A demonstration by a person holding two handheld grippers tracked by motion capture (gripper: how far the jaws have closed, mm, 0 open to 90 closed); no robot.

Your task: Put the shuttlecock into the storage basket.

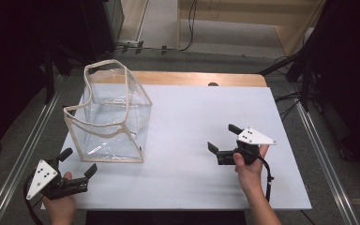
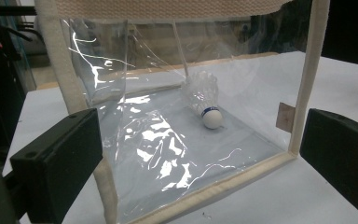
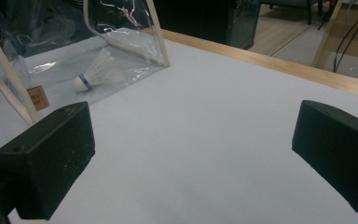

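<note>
A clear plastic bag (image 1: 110,112) with cream fabric trim stands open-topped on the left part of the white table (image 1: 192,108). Inside it a white shuttlecock (image 2: 207,105) with a blue band lies on its side on the bag's floor; the right gripper view has the shuttlecock (image 3: 93,74) behind the bag's clear wall (image 3: 121,28). My left gripper (image 1: 80,161) is open at the table's front left corner, a short way from the bag's near wall (image 2: 168,154), holding nothing. My right gripper (image 1: 221,137) is open over the right half of the table, pointing toward the bag, nothing between its jaws.
A wooden strip (image 1: 192,78) runs along the table's far edge. Metal rails (image 1: 318,145) flank the table on both sides. Dark equipment (image 1: 351,70) and cables stand to the right and left. A small tan label (image 3: 37,97) sits on the bag's corner.
</note>
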